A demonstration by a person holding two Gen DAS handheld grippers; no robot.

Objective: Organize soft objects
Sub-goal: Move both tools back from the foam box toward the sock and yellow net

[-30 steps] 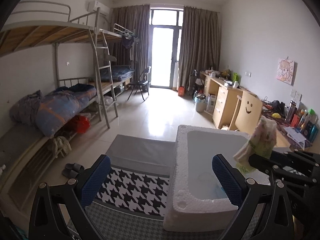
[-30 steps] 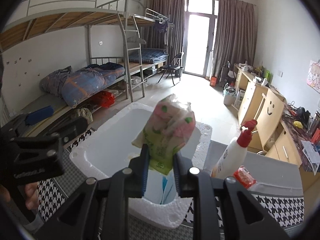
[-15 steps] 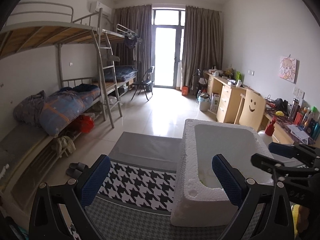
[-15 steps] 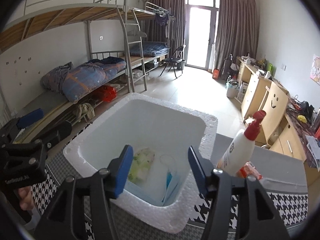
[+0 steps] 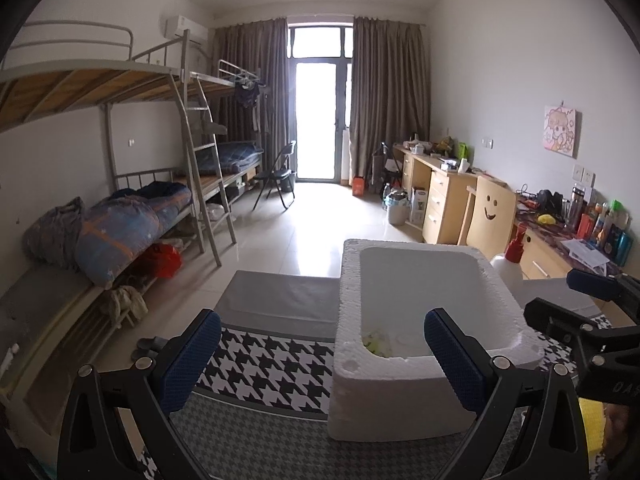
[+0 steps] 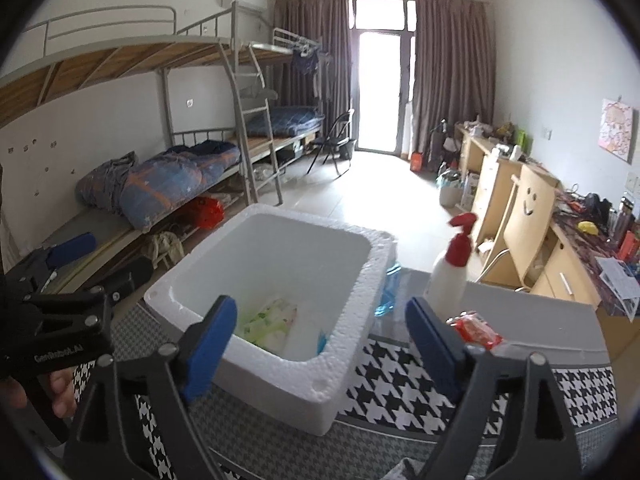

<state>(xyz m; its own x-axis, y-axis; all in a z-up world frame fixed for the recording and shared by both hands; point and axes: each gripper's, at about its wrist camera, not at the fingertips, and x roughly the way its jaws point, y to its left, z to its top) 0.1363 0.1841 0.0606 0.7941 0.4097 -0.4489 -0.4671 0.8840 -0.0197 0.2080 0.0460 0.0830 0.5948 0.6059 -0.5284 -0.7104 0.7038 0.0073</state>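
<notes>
1. Right wrist view, far left: the left hand-held gripper [image 6: 94, 258] pokes in from the edge, a person's hand [image 6: 60, 390] wrapped round its black handle. Behind it sits the bunk bed [image 6: 168, 176] with a blue quilt bundled up on the lower bunk.
2. Moving right, the white foam box [image 6: 348, 288] stands on the houndstooth cloth covering the tabletop [image 6: 400, 384]. The soft floral packet [image 6: 270, 320] is lying flat on the box floor, and there's a bit of blue stuff next to it that I can't make out.
3. The right hand-held gripper [image 6: 316, 344] hovers over the near corner of the box. Its jaws are opening, already pretty wide, and nothing is pinched between the blue pads [image 6: 208, 344]; the packet sits below and past them, not touching.
4. Just right of the box: a crumpled blue thing [image 6: 390, 288] against the outer wall, then a white spray bottle [image 6: 450, 268] with a red trigger, upright, and a red packet [image 6: 478, 330] lying at its foot.
5. Far right, a wooden chair back with a smiley face [image 6: 526, 212] and a cluttered desk along the wall.
6. Left wrist view: the left hand-held gripper [image 5: 322, 360] is spread wide with nothing in it, the right pad in front of the box's near wall [image 5: 400, 396].
</notes>
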